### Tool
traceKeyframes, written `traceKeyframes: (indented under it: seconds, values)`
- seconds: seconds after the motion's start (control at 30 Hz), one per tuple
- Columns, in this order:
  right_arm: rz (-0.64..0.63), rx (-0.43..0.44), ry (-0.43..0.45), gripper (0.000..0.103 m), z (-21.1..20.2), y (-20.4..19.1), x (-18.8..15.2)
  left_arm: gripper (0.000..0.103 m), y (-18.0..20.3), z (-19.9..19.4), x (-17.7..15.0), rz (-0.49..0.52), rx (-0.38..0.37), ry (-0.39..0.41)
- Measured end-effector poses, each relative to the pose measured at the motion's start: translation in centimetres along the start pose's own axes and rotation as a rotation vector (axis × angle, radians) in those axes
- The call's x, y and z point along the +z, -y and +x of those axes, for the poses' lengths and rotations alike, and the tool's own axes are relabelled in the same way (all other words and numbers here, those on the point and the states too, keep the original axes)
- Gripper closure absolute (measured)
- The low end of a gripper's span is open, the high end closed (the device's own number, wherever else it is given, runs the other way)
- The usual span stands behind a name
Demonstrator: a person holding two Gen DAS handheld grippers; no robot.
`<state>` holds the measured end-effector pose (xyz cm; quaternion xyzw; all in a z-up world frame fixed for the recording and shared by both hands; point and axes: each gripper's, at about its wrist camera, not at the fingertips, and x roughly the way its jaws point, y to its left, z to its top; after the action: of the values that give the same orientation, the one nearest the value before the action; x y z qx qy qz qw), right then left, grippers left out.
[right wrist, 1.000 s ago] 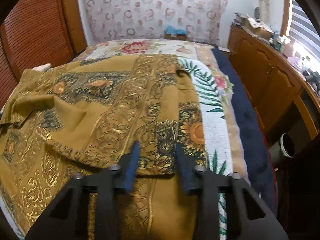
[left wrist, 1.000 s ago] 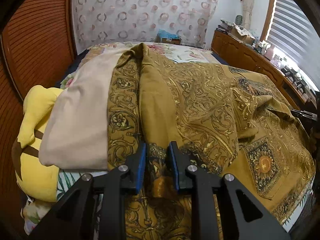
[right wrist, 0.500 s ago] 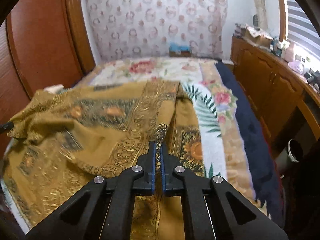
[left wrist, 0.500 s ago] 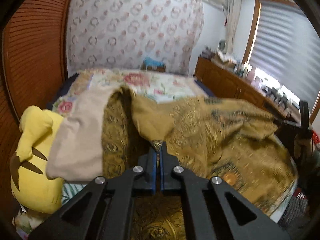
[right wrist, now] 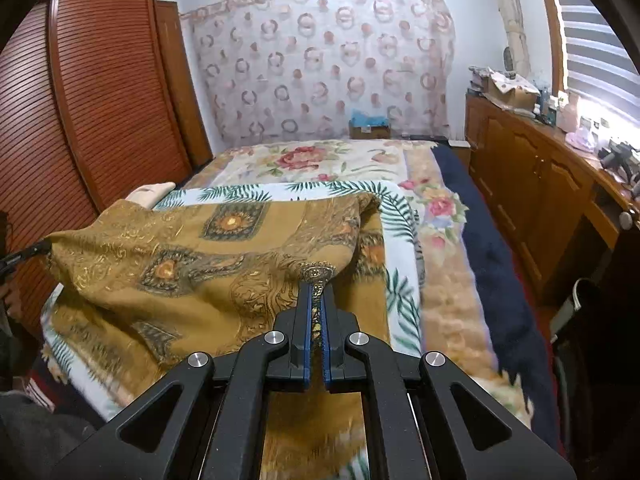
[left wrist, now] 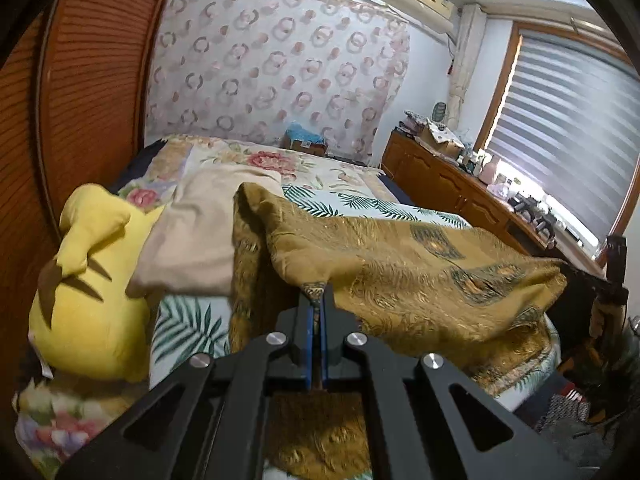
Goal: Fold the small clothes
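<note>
- Cloth (left wrist: pixel 420 264) of mustard-gold with ornate gold and dark square motifs is lifted off the bed (right wrist: pixel 332 160), stretched in a sagging sheet between the two grippers, its lower part draped back onto the bed.
- Left gripper (left wrist: pixel 316 300) is clenched on one edge of the cloth, with a small tuft of fabric poking out past the blue-lined fingertips (left wrist: pixel 309 320).
- Right gripper (right wrist: pixel 317 296) is clenched on the opposite edge, with a patterned hem bunched just beyond its tips.
- In the right wrist view the far corner of the cloth reaches the left gripper at the picture's left edge.
- Beige cloth (left wrist: pixel 200 232) lies on the bed just beside the gold one, on its left.
- Yellow plush toy (left wrist: pixel 92 280) with brown markings sits against the beige cloth, near the wooden slatted wardrobe (left wrist: pixel 80 100).
- Wooden cabinet (right wrist: pixel 532 172) runs along the bed's right side under a window with blinds (left wrist: pixel 572 120).
</note>
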<state>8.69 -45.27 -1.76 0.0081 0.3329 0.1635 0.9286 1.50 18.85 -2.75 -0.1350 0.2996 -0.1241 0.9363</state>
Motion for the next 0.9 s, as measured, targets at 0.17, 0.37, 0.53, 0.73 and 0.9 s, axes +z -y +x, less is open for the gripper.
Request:
traceKeyframes:
  seconds: [0.17,0.37,0.53,0.73,0.9]
  values:
    - [0.003,-0.015,0.009,0.102,-3.0,0.0,-0.6,0.103,-0.4,-0.4,-1.6,-0.027,0.021,-0.049]
    - [-0.008,-0.075,-0.093,0.102,-0.7,0.0,-3.0,0.098,0.4,0.5,-3.6,0.018,0.109,-0.094]
    - [-0.017,-0.108,-0.102,0.091,0.5,-0.5,-3.4,0.085,1.1,0.0,-3.2,0.056,0.128,-0.076]
    - [-0.015,-0.153,-0.04,0.059,0.1,-0.8,-1.7,0.081,1.6,-0.2,-2.8,0.087,0.164,-0.056]
    - [-0.042,-0.104,-0.03,0.051,1.1,-2.2,-0.7,0.08,1.4,1.9,-3.8,0.089,0.19,-0.117]
